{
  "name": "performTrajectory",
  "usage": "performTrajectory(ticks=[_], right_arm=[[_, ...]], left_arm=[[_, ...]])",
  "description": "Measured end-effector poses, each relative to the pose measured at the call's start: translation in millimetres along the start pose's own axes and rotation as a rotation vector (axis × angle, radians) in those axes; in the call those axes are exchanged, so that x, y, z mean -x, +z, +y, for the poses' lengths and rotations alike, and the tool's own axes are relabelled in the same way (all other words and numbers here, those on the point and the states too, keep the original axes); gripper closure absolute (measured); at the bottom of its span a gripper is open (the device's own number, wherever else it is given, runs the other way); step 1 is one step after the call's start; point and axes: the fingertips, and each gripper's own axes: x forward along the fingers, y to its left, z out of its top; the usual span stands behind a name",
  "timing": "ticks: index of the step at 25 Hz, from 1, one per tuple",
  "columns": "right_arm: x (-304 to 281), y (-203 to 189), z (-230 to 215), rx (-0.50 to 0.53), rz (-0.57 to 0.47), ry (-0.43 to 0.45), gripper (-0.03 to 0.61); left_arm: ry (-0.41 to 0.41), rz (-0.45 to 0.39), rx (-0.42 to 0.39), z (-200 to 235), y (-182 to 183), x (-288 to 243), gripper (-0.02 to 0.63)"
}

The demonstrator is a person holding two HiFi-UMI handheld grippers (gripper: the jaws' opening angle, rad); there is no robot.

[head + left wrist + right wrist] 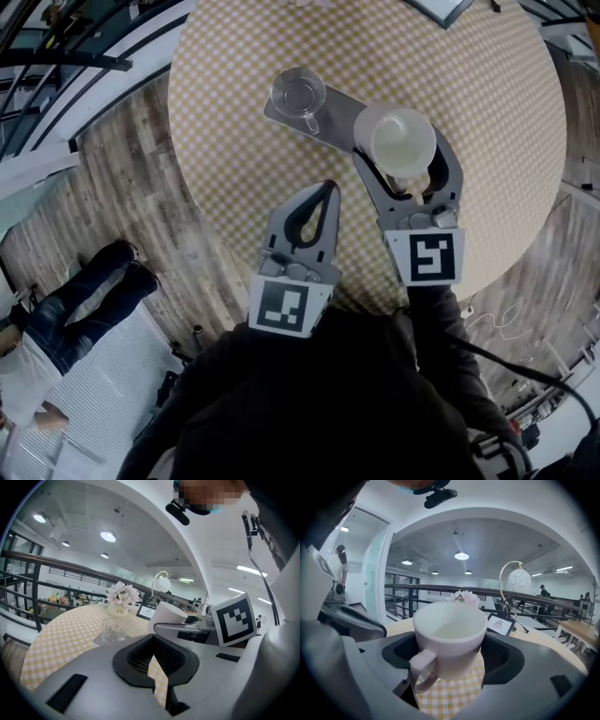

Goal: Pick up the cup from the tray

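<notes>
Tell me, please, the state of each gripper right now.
Left gripper: closed, holding nothing.
Right gripper: closed on the white cup.

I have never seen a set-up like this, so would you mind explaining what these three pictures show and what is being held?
There is no robot here: a person holds a two-jaw gripper in each hand. The head view comes from a camera on the person's head, looking down. The other two come from cameras riding on the grippers, each looking along its own jaws. Below is a round table with a yellow checked cloth, and on it a grey tray carrying a clear glass cup. The right gripper is closed around a white cup with a handle. The left gripper is shut and holds nothing. The black-and-white squares are markers on the grippers.
</notes>
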Motion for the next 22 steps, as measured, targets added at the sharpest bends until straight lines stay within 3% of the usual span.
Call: performTrajectory(ticks=[7,15,22], right_arm=[[53.7,-11.8,-30.5,-0.011,0.013,-0.102,0.179],[91.8,-71.9,-51.9,-0.049,0.109,-0.185,0.179],[99.0,-116.5,-56.9,-0.086,0.194,-0.211,0.179]], left_arm=[[-0.092,0.022,-0.039,-48.9,-3.4,3.0,0.609],[-0.187,0.079,-0.069,-88.2,-30.6,-4.0,0.609],[-0.204,0.132,-0.078,-95.3,-49.7,-4.0,0.609]])
